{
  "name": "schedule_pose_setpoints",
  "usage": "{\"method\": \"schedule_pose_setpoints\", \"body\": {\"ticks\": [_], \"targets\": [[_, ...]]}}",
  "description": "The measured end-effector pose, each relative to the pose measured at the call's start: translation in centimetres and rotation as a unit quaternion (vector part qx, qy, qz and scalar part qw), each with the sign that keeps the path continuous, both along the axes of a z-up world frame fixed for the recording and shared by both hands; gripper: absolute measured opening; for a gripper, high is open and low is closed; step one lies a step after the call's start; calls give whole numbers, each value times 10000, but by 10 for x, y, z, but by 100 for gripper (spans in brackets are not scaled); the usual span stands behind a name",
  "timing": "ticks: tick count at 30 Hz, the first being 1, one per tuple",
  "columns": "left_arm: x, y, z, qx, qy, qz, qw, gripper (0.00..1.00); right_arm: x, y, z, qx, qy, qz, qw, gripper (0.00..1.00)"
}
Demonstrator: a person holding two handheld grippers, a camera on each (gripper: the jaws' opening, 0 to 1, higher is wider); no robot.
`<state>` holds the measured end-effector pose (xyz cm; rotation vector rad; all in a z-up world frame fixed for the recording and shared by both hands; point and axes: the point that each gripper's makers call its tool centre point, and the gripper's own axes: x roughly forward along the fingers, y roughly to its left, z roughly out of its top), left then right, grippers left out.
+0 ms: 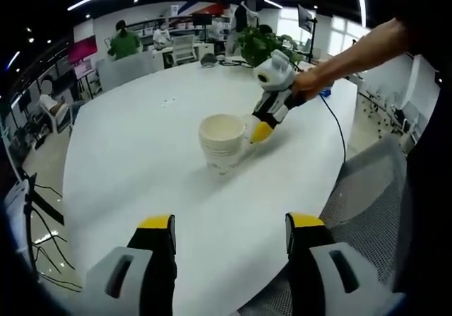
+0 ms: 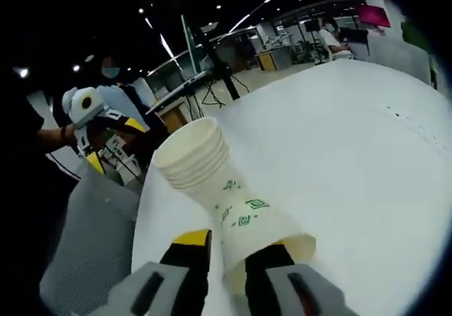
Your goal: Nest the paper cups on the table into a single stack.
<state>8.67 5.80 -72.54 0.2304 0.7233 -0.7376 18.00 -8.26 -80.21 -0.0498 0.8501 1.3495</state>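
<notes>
A stack of white paper cups point(image 1: 222, 143) stands upright mid-table, its layered rims on top. My left gripper point(image 1: 229, 238) hovers open near the table's front edge, well short of the stack, with nothing between its fingers. My right gripper point(image 1: 260, 132), held by a person's hand, touches the stack's right side. In the right gripper view the cup stack point(image 2: 212, 174) looks tilted, with green logos on its wall. Its wide near end sits pinched between the narrow-set jaws of my right gripper point(image 2: 229, 259). The left gripper point(image 2: 106, 129) shows behind, at the left.
The round white table point(image 1: 141, 153) stretches far beyond the stack. A grey mesh chair point(image 1: 367, 203) stands at the near right edge. A black cable point(image 1: 337, 121) and a plant point(image 1: 265, 44) lie at the far right. People sit at desks behind.
</notes>
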Motion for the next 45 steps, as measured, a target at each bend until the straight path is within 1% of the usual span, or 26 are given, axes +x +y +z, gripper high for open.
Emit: {"method": "schedule_pose_setpoints", "body": {"ticks": [1,5,8,9,10,14,17,21,23,24,26,29,31,35,39,45], "targets": [[0,0,0,-6,-3,-2,10000,62,0,3,2,34,21,-69,10000,16],[0,-1,0,-25,-13,-16,10000,62,7,4,-3,32,74,-238,9997,15],[0,0,1,-43,-25,-17,10000,62,11,6,-6,12,89,-349,9993,8],[0,0,1,-45,-27,-15,10000,62,11,7,-7,-3,91,-358,9993,3],[0,1,1,-48,-33,-9,10000,62,12,7,-7,-5,80,-388,9992,0],[0,4,2,-64,-50,5,10000,61,14,7,-4,52,102,-422,9990,0],[-1,5,2,-77,-58,12,10000,61,13,6,-2,-24,67,-374,9993,0],[0,6,2,-121,-72,28,9999,62,17,-1,3,-172,6,-377,9991,0],[0,5,2,-142,-83,32,9999,62,16,-6,6,-335,-31,-347,9988,0],[1,5,2,-173,-83,38,9998,62,12,-9,9,-512,-144,-264,9982,0],[2,4,1,-216,-94,39,9997,62,9,-15,12,-702,-175,-206,9972,0],[3,3,-1,-278,-100,29,9996,62,13,-23,15,-859,-240,-158,9959,0],[4,2,-2,-305,-107,15,9995,62,11,-26,22,-973,-293,-141,9947,0],[5,1,-2,-359,-127,-34,9993,62,9,-30,34,-1168,-402,-65,9923,0],[8,3,0,-401,-173,-63,9990,62,11,-33,43,-1312,-490,23,9901,0],[11,7,-1,-453,-216,-80,9987,62,7,-33,55,-1628,-629,294,9842,0]]}}
